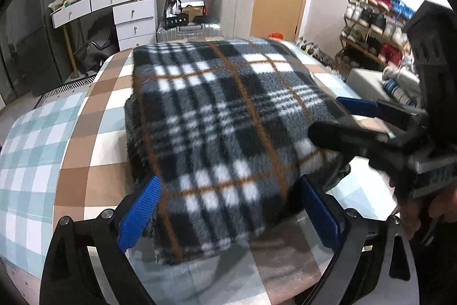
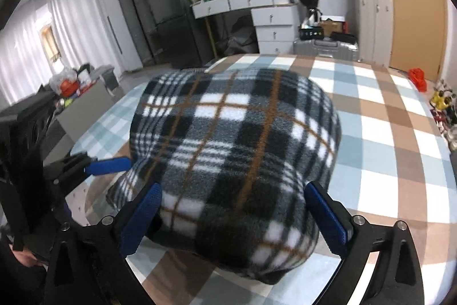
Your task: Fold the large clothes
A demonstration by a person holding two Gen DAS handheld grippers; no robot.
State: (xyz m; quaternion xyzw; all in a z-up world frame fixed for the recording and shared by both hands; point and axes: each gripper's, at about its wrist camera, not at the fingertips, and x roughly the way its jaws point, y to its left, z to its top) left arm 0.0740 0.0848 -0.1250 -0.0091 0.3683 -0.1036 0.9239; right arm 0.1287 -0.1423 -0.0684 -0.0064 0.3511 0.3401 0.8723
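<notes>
**Both jaws wide around the folded fleece**

The left gripper and right gripper have jaws spread wide, straddling the near edge of the folded plaid fleece garment without pinching. It lies on the checked bed.

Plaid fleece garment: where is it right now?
The plaid fleece garment lies folded in a bundle on the checked bedsheet, its near edge between the open left gripper and, in the right wrist view, the open right gripper.

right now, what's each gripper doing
left gripper: open, jaws wide either side of the plaid fleece, not clamping it
right gripper: open, fleece between the jaws, not clamped
</notes>
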